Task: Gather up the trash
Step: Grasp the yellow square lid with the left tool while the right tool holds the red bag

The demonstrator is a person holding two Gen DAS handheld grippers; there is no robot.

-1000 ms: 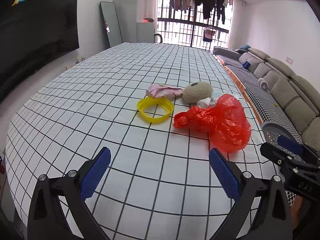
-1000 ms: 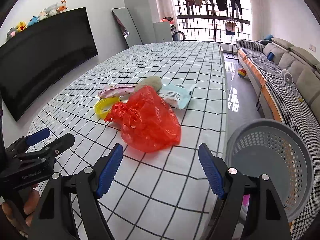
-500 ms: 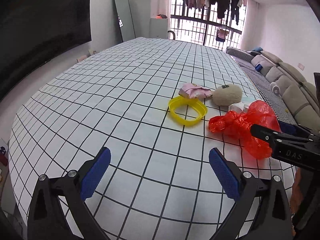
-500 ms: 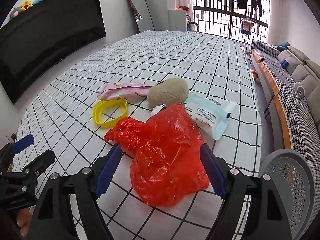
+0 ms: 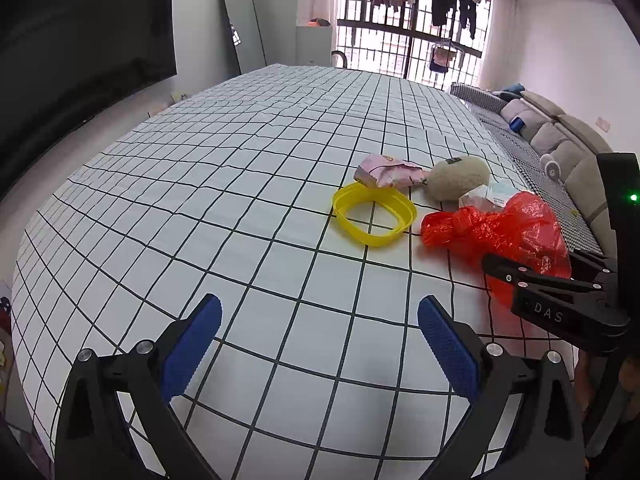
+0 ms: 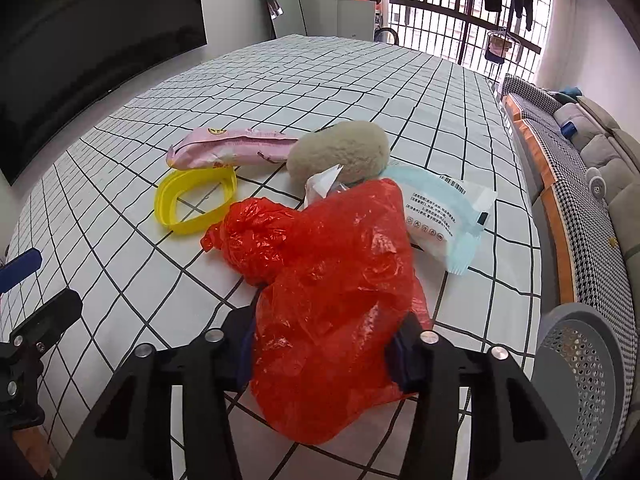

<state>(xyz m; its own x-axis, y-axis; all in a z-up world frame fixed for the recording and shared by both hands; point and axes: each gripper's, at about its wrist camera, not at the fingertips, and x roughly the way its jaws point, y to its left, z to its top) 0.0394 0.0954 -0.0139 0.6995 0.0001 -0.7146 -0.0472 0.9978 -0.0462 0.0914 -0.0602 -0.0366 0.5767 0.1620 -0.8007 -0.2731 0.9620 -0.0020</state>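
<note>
The red plastic bag [image 6: 328,280] lies crumpled at the near edge of the tabletop [image 6: 120,240], and the right hand-held gripper [image 6: 320,352] has its two fingers on either side of the bag's near end, pressing into the plastic. It looks to be closing on it, though whether the grip is firm I cannot tell. Starting with the bag seems sensible, since it is the biggest piece and the one nearest the grey perforated bin [image 6: 584,364] standing just off the table edge to the right.

Behind the bag and touching it are a pale blue wipes packet [image 6: 444,216], a scrap of white paper [image 6: 322,180] and a beige fuzzy lump [image 6: 340,150]. A pink wrapper [image 6: 228,148] and a yellow plastic ring [image 6: 196,200] lie beside them.

The left hand-held gripper [image 5: 320,344] hangs wide open over bare checked cloth, holding nothing, probably waiting its turn.
</note>
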